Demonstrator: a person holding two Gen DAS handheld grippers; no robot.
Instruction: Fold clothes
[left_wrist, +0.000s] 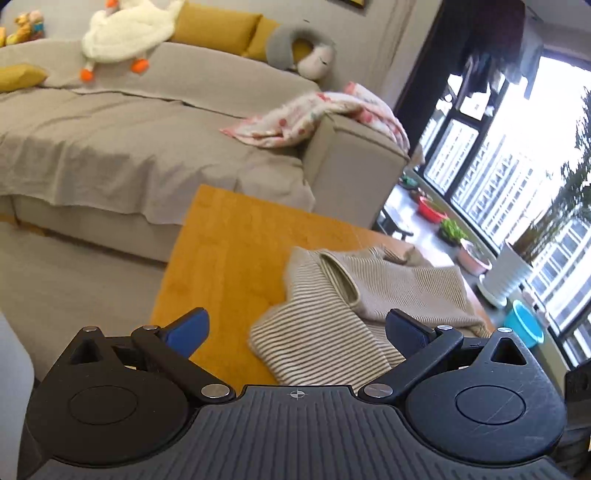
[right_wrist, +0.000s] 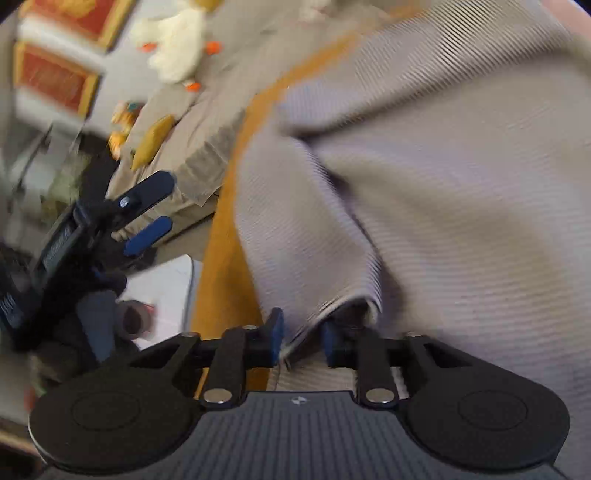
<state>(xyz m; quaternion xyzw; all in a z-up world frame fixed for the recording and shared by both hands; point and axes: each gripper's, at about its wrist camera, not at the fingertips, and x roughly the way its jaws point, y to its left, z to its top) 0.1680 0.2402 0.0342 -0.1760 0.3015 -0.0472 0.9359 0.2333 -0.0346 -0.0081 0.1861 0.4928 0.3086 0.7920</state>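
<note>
Blurring across my right wrist view, striped beige sweater (right_wrist: 424, 184) bunched on the orange table (left_wrist: 229, 258), its hem pinched in my right gripper (right_wrist: 299, 341), my left gripper (left_wrist: 295, 328) spread wide, holding nothing.

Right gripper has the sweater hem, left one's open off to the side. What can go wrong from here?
1. The right gripper pinches only a thin edge of the striped sweater; it may slip free when lifted.
2. The left gripper is open and holds nothing, so the far side may sag and bunch.
3. The sweater lies near the edge of the yellow table and could be dragged off.
</note>
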